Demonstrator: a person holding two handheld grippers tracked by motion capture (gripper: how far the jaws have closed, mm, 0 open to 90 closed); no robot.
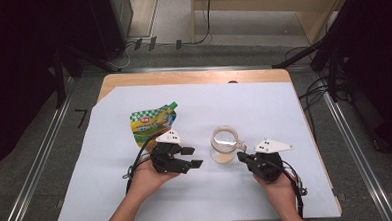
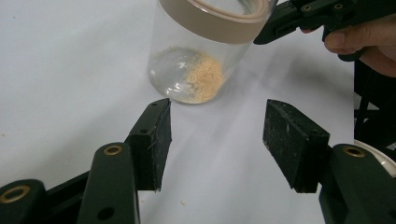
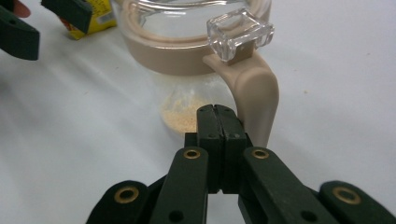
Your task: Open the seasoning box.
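A clear glass jar (image 1: 223,144) with a beige rim and handle stands near the middle of the white sheet, a little pale powder at its bottom (image 2: 203,77). My left gripper (image 1: 195,157) lies just left of the jar and stands open with nothing between its jaws (image 2: 217,126). On the jar's right, my right gripper (image 1: 240,157) is shut and holds nothing. Its tips (image 3: 218,112) sit right before the beige handle (image 3: 254,88), below the clear lid tab (image 3: 240,28). A green and yellow pouch (image 1: 152,123) lies flat behind my left hand.
The white sheet (image 1: 264,105) covers most of the wooden table (image 1: 192,77). Dark stands and cables line both sides on the floor. The left gripper's jaws (image 3: 46,18) and a corner of the pouch (image 3: 95,18) appear beyond the jar in the right gripper view.
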